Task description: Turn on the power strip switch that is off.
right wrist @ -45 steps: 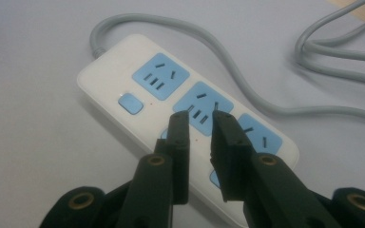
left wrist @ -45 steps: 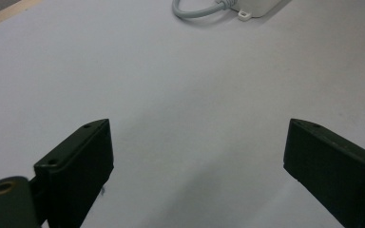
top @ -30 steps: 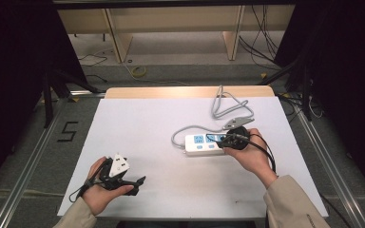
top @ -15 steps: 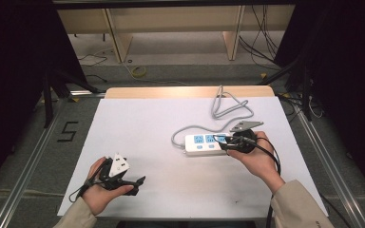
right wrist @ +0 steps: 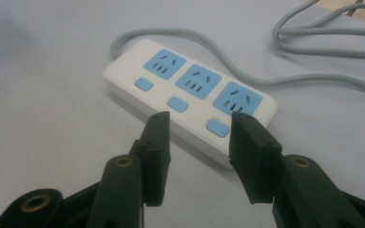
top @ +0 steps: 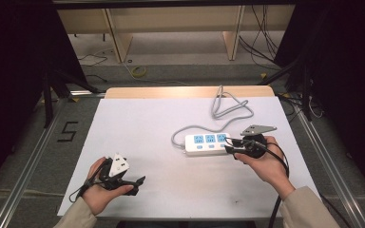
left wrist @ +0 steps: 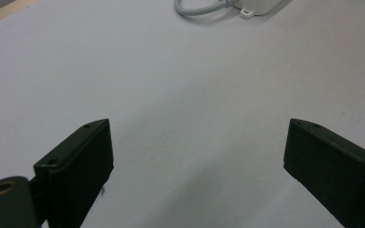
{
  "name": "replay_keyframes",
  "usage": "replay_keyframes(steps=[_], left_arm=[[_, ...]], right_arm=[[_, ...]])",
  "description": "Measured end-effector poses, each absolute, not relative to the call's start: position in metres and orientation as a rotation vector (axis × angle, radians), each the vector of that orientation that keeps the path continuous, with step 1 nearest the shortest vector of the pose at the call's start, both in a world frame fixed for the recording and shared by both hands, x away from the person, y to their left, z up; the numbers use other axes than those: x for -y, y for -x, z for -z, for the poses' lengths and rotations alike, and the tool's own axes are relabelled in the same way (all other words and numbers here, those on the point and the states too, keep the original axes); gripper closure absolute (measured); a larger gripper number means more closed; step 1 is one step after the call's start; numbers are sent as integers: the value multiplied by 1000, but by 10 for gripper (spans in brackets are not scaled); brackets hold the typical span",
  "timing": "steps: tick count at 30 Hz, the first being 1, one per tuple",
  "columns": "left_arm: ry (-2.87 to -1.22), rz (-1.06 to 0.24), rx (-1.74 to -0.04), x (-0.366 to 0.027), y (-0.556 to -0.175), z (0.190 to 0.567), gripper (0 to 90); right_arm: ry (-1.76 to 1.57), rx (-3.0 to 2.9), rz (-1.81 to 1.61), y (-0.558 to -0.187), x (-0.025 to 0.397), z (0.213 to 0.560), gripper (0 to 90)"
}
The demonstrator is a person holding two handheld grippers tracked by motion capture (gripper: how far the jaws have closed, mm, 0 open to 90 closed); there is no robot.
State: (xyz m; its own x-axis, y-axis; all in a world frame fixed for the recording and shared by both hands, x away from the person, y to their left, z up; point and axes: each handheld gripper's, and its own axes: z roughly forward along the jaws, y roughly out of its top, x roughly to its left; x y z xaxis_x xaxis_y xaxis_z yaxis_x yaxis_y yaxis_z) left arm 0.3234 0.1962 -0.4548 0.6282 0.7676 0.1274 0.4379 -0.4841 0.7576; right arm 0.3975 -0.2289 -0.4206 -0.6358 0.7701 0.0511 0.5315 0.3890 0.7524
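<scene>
Half the power strip (left wrist: 261, 5) cropped.

beige sleeves (top: 309, 209), black jaws (brass-ringed holes)

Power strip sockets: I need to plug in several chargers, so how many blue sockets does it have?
3, in a row along the white power strip: one at the cord end, one in the middle, one at the end nearest the right gripper. None look hidden.

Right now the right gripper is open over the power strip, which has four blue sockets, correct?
Not quite. The right gripper is open at the power strip, but the strip has three blue sockets, not four; the right gripper view shows them clearly.
</scene>
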Motion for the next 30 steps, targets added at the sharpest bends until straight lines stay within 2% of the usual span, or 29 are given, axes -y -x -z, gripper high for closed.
replay_keyframes(steps=[17, 30], left_arm=[[-2144, -600, -944, -197, -323, 455, 88], [-2144, -600, -943, -199, -323, 454, 88]], right_arm=[[-1101, -2329, -1143, -383, 245, 427, 499], [-1108, -2298, -1181, -368, 259, 436, 386]])
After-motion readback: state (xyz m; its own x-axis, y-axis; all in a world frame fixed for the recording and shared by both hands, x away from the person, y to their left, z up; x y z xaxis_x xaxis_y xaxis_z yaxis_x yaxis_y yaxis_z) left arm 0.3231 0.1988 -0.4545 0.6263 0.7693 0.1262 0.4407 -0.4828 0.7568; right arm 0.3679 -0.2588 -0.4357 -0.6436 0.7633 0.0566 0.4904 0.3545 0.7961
